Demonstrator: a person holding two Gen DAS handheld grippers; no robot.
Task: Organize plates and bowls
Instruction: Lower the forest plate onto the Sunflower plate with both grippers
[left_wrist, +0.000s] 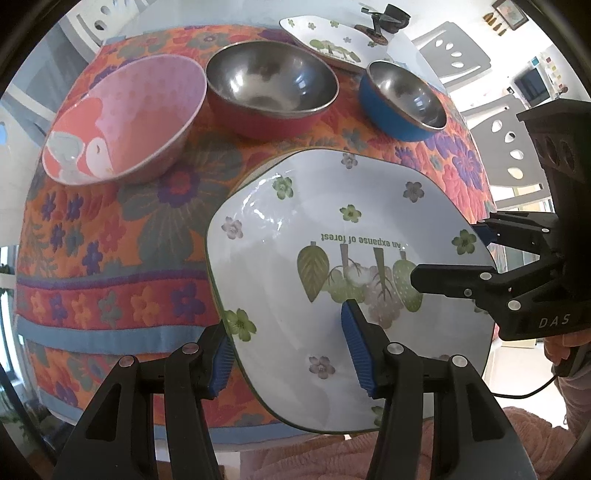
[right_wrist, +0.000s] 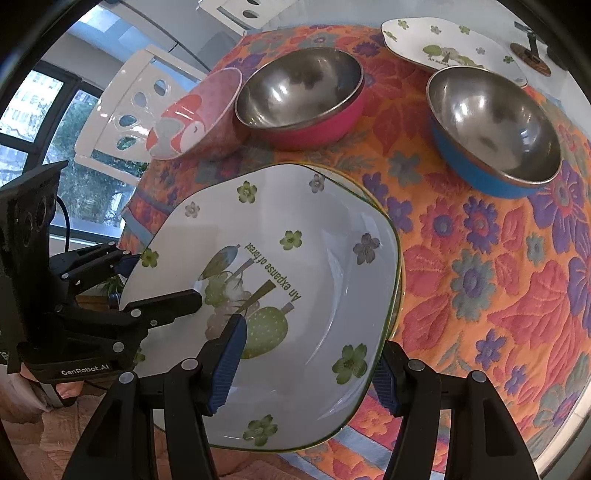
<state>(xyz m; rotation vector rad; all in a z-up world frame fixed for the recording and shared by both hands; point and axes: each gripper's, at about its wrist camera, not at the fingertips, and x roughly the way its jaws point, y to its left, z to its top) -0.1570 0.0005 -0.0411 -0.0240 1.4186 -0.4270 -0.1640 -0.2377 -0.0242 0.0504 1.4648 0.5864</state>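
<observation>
A white square plate (left_wrist: 303, 221) (right_wrist: 325, 229) with green flowers and a tree print hangs low over the near table edge, held from both sides. My left gripper (left_wrist: 288, 350) (right_wrist: 159, 280) is shut on its left rim, one pad inside and one outside. My right gripper (right_wrist: 306, 365) (left_wrist: 458, 254) is shut on the opposite rim the same way. The rim of another plate (right_wrist: 398, 295) shows just under it. Behind stand a pink fox bowl (left_wrist: 125, 114) (right_wrist: 195, 114), a red steel bowl (left_wrist: 271, 85) (right_wrist: 299, 92) and a blue steel bowl (left_wrist: 404, 99) (right_wrist: 495, 129).
A matching plate (left_wrist: 325, 37) (right_wrist: 443, 44) lies at the far table edge beside a small dark stand (left_wrist: 384, 22). A floral orange cloth (left_wrist: 110, 258) covers the table. White chairs (right_wrist: 136, 110) stand around it. A person's peach-coloured clothing (left_wrist: 332, 458) is at the near edge.
</observation>
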